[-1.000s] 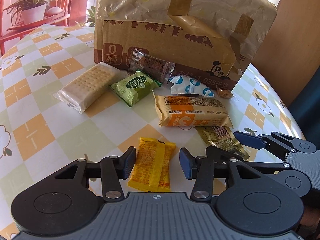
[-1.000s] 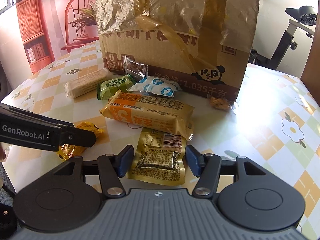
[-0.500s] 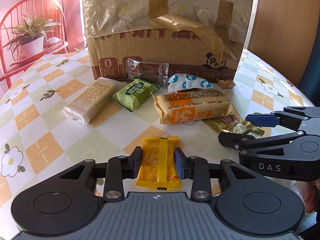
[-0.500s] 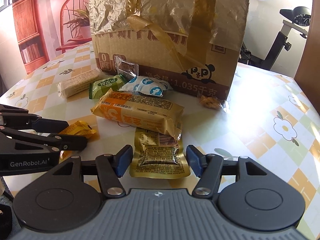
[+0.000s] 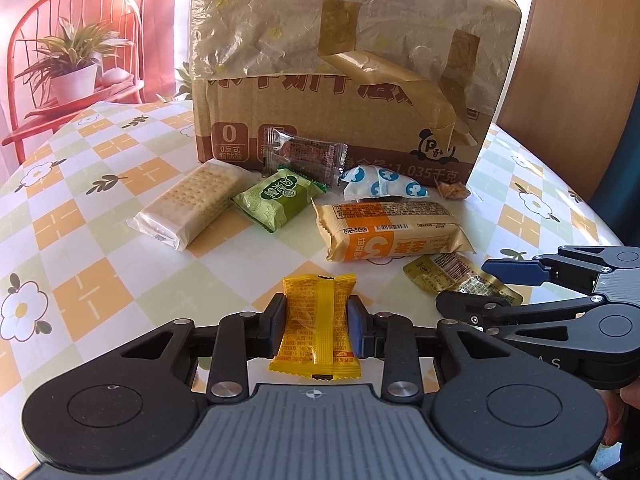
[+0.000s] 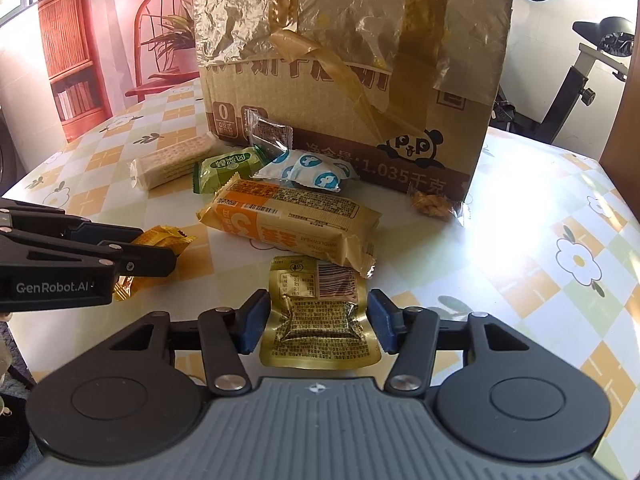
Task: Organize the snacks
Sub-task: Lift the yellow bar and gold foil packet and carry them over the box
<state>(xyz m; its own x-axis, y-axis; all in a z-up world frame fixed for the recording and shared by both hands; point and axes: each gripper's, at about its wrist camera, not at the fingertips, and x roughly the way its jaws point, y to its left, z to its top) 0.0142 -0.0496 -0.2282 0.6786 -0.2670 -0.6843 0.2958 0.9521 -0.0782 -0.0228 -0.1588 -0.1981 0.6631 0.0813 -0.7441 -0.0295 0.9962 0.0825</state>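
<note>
A yellow snack packet lies on the checked tablecloth, and my left gripper is shut on it, both pads against its long sides. In the right wrist view that packet pokes out past the left gripper. A flat gold pouch lies between the pads of my right gripper, whose jaws are closing and stand just at its edges. A taped cardboard box stands behind the snacks.
In front of the box lie a cracker pack, a green packet, an orange biscuit pack, a white-and-blue packet, a dark clear-wrapped snack and a small amber candy. A red chair with a plant stands beyond the table.
My left jaws have shut onto the yellow packet, and its view has rolled level. My right jaws widened a little, then narrowed around the gold pouch.
</note>
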